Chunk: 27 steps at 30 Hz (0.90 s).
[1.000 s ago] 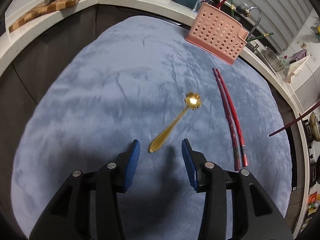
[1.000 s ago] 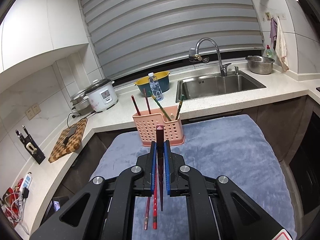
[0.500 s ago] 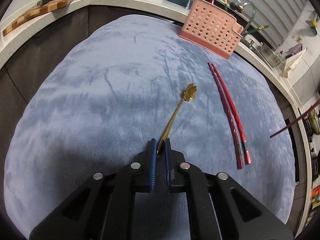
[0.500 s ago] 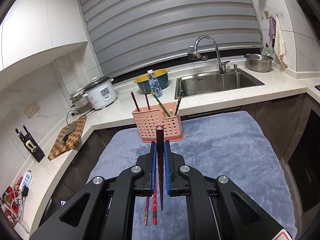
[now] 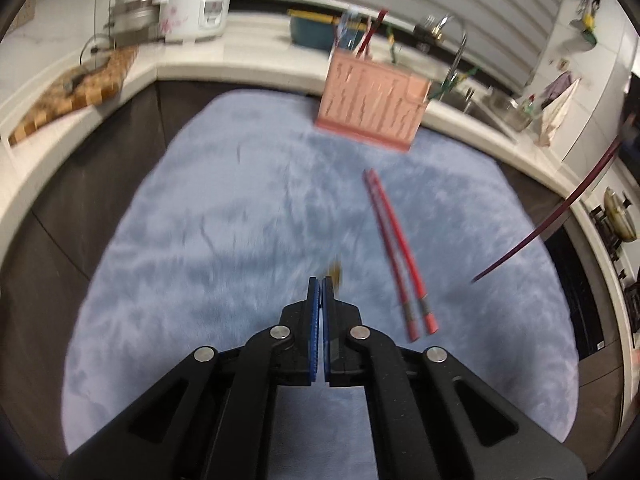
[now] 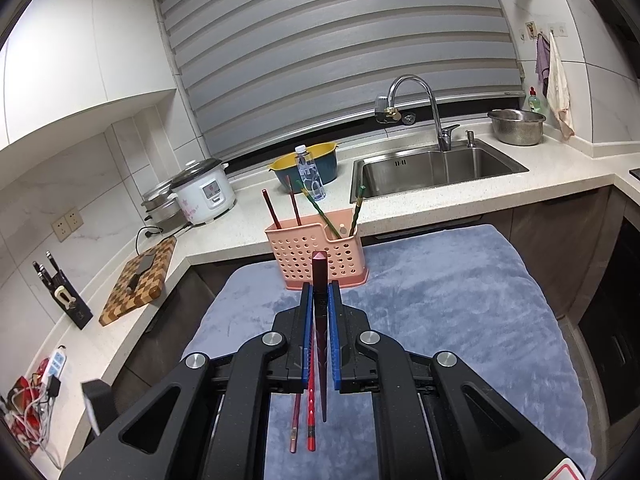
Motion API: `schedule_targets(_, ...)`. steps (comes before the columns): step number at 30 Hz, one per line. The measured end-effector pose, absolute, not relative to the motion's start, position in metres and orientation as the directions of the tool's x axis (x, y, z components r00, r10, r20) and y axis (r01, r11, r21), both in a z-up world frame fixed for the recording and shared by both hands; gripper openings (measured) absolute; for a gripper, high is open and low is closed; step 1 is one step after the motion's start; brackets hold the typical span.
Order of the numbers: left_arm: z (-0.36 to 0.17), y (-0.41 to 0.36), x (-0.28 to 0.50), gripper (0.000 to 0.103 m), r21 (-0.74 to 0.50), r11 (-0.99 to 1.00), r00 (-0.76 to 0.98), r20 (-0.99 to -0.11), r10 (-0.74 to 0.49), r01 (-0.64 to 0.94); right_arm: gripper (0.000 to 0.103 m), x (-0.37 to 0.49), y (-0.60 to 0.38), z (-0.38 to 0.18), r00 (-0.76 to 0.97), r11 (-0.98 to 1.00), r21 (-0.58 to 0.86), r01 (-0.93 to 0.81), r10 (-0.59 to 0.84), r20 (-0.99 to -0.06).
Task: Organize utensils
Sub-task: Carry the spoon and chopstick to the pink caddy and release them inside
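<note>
Gold spoon (image 5: 335,273) pinched in my left gripper (image 5: 321,280), jaws just closed on its handle (blurred), above the blue mat (image 5: 224,216), my right gripper (image 6: 320,286) clamping a dark red chopstick (image 6: 319,276), pink caddy (image 6: 316,254) beyond.

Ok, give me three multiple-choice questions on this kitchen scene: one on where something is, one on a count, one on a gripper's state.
1. Where does the pink basket stand? A in the sink; B on the blue cloth; C on the cutting board.
2. How many red chopsticks lie loose on the cloth? A one; B two; C four.
3. The right gripper is: A open; B shut on a spoon; C shut on a dark red chopstick.
Answers: B, its base rests on the cloth's far edge; B, a pair lies side by side; C, the pads clamp the stick.
</note>
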<state>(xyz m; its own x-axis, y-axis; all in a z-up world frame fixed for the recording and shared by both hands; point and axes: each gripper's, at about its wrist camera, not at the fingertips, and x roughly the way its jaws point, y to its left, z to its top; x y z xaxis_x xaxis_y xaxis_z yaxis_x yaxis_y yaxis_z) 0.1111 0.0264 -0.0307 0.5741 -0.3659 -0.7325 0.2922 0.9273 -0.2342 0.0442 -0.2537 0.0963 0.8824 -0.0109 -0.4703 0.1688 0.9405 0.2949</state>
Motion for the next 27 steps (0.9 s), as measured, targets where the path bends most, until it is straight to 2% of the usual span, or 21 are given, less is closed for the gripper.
schedule_targets(9,0.062,0.005,0.133,0.001,-0.191,0.912,0.666,-0.631,-0.398,0.363,0.007,0.055,-0.255,0.120,0.905,0.948,0.290,0.131,0.005,-0.424)
schedule_targets(18,0.155,-0.032,0.201,0.001,-0.129,0.908,0.772,-0.487,-0.408,0.398,0.007,0.124,-0.264,0.177,0.948,0.960,0.267,0.084,0.006,-0.320)
schedule_targets(23,0.184,-0.048,0.251,0.001,-0.136,0.913,0.800,-0.444,-0.404,0.385,0.007,0.181,-0.271,0.199,0.960,0.962,0.263,0.078,-0.001,-0.281)
schedule_targets(27,0.195,-0.064,0.297,0.001,-0.093,0.931,0.828,-0.431,-0.358,0.354,0.007,0.223,-0.275,0.206,0.964,0.965,0.249,0.085,-0.016,-0.267)
